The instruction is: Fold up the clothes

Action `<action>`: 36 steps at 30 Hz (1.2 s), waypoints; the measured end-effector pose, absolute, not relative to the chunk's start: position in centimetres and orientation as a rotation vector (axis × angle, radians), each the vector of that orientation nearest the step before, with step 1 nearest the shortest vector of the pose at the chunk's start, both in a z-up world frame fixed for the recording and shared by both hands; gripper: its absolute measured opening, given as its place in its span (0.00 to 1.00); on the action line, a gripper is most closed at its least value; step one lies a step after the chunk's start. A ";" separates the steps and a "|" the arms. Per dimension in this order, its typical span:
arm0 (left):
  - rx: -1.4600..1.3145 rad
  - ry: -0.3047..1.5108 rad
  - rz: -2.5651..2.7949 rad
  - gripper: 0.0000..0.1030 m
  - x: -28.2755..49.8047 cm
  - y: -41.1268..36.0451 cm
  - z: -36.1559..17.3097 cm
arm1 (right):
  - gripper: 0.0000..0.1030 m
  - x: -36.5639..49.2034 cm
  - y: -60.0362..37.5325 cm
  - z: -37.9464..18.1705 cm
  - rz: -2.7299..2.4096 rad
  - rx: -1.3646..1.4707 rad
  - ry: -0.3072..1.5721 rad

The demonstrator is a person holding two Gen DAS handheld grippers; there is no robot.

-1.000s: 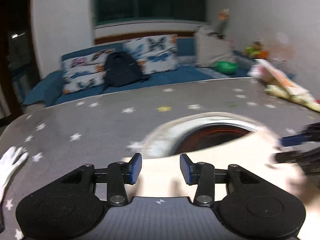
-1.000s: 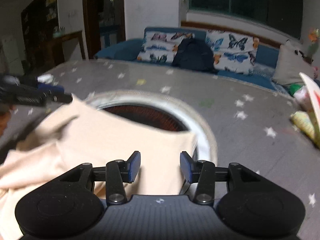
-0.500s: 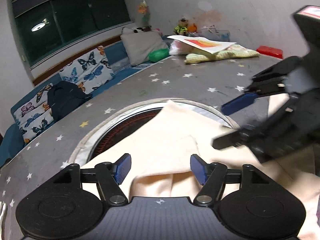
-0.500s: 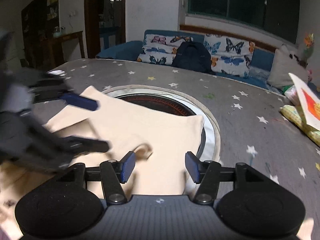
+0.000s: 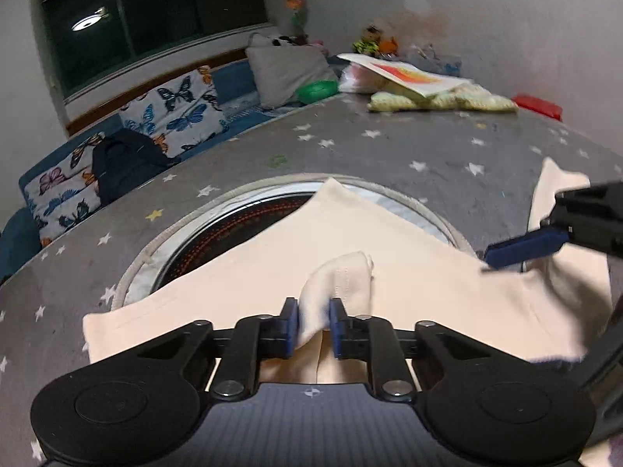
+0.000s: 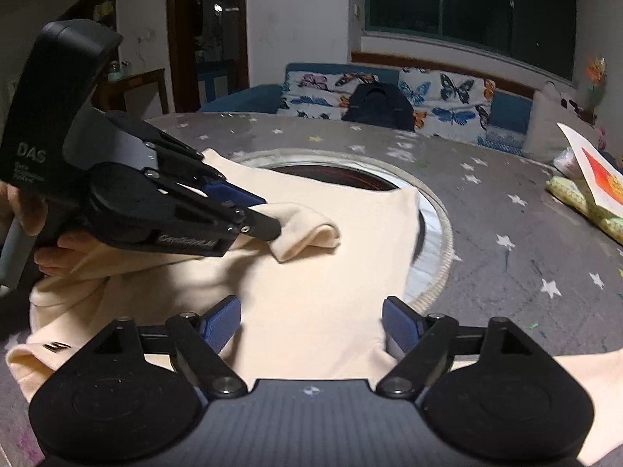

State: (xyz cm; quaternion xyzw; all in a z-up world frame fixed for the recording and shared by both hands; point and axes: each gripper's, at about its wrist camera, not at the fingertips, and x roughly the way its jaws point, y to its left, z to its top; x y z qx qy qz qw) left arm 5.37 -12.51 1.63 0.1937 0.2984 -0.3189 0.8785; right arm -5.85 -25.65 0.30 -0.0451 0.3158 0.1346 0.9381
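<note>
Left gripper (image 5: 314, 325) has just closed, pinching a fold of the cream cotton garment (image 6: 311, 292) — right gripper (image 6: 311, 325) has just opened wide, gripping nothing.

The grey star-printed tabletop (image 6: 518, 233) lies bare to the right of the cream cotton garment (image 6: 311, 292) and beyond the round rimmed opening (image 6: 432, 210) at its middle. At the far right edge a yellow-green quilted cloth (image 5: 440, 101) under a white printed board (image 5: 409, 74) blocks the way. The black left gripper (image 6: 268, 210) crowds the garment's left half.
</note>
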 end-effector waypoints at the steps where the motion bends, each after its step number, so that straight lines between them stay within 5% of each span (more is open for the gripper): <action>1: 0.384 0.618 -0.657 0.13 5.2 -12.1 1.9 | 0.85 -6.0 -25.4 0.3 0.280 -0.098 0.636; 14: 0.059 0.461 -0.469 0.11 0.1 -2.2 8.9 | 1.00 -5.9 -22.0 -0.5 0.342 -0.160 0.615; 24: -0.087 0.357 -0.254 0.11 -7.1 7.7 12.2 | 1.00 -5.9 -21.4 -1.4 0.323 -0.174 0.666; 36: -0.170 0.485 0.039 0.11 -9.9 15.8 7.5 | 1.00 -5.7 -22.1 -1.7 0.327 -0.120 0.688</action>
